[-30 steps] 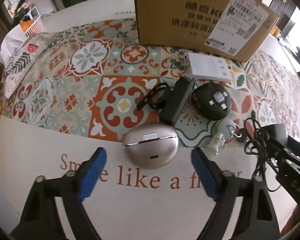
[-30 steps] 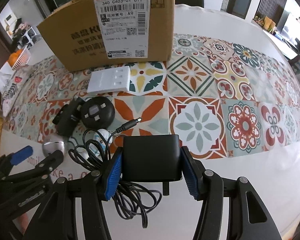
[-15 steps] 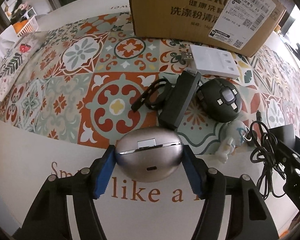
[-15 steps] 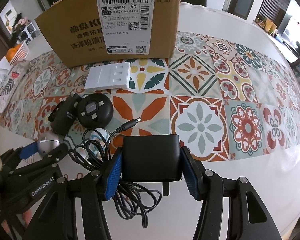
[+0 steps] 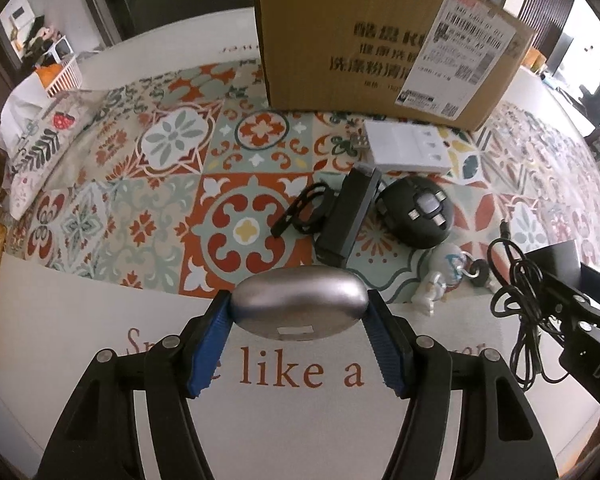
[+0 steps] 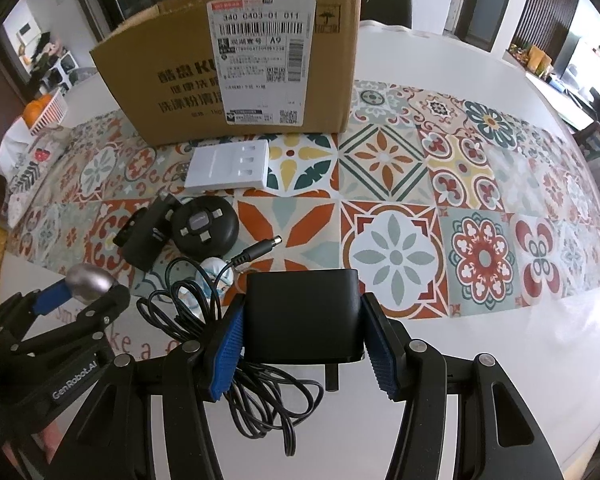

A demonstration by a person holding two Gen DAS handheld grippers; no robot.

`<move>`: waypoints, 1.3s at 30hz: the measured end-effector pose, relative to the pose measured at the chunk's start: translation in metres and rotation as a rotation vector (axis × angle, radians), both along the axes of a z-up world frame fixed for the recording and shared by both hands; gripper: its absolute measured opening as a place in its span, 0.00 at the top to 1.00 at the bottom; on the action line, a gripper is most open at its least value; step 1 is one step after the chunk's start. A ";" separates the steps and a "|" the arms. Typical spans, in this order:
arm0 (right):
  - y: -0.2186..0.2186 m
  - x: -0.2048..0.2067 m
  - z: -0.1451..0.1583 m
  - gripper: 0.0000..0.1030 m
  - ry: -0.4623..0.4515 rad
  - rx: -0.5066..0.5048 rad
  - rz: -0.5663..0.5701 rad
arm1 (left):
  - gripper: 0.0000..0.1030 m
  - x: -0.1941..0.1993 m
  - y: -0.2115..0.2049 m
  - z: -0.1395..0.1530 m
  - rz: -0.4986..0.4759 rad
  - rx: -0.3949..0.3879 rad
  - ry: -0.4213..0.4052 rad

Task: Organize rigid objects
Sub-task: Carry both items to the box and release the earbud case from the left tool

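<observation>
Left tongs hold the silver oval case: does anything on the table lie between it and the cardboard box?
Yes. The black rectangular device with its strap lies on the patterned mat between the silver oval case and the cardboard box; lifting over it would probably clear it.

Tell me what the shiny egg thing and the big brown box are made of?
The egg-shaped case, pinched in the left gripper, looks like metal or silvery plastic: smooth, satin, with soft highlights. I can't tell which. The box looks like plain brown cardboard: matte, with a ragged top edge and a paper label stuck on.
</observation>
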State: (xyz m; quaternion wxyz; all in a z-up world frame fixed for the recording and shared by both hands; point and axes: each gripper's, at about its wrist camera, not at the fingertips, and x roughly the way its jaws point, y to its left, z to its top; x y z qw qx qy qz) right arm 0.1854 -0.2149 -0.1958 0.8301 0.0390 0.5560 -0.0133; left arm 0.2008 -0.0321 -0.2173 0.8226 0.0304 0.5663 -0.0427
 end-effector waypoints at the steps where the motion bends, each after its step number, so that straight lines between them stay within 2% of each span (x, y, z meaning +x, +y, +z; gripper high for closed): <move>1: 0.000 -0.001 0.003 0.46 -0.006 0.000 0.000 | 0.37 0.001 0.001 0.003 -0.001 -0.003 -0.006; 14: 0.001 -0.005 0.050 0.46 -0.133 0.009 -0.012 | 0.37 0.001 0.003 0.063 -0.030 -0.012 -0.146; 20: 0.001 -0.003 0.071 0.46 -0.188 0.017 -0.013 | 0.37 0.005 0.005 0.087 -0.040 -0.040 -0.203; 39: -0.005 0.024 0.130 0.46 -0.370 0.045 -0.025 | 0.37 0.035 0.000 0.154 -0.074 -0.061 -0.387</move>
